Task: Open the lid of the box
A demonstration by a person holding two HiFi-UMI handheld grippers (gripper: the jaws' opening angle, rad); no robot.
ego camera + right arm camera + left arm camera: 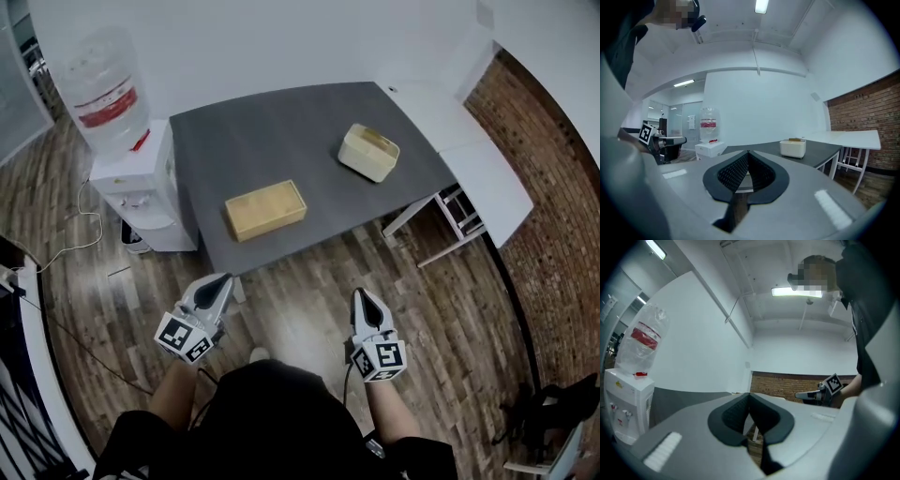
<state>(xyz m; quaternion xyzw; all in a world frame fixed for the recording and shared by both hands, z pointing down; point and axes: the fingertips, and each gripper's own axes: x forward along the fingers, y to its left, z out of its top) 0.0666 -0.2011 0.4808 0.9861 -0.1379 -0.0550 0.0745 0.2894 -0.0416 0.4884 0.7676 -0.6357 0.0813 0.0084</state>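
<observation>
Task looks unstarted; both grippers well short of the surface (281, 131).
Left gripper (223, 278), right gripper (361, 293): fingers closed, empty; cream box (368, 152) and wooden box (265, 210) untouched.

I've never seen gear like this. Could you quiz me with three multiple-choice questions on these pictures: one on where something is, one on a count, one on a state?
1. Where does the water dispenser stand?
A. On the floor beside the dark table's left end, as the head view shows it
B. On top of the table
C. Under the table

2. How many things lie on the table?
A. One
B. Two
C. Four

3. How do the jaws of the left gripper and the right gripper stand?
A. Both wide apart
B. The right clamped on a box
C. Both together, nothing between

Answers:
1 A: it stands on the wood floor next to that end.
2 B: only the tan box and the cream box lie there.
3 C: each gripper view shows its pads meeting at the tips, empty.
</observation>
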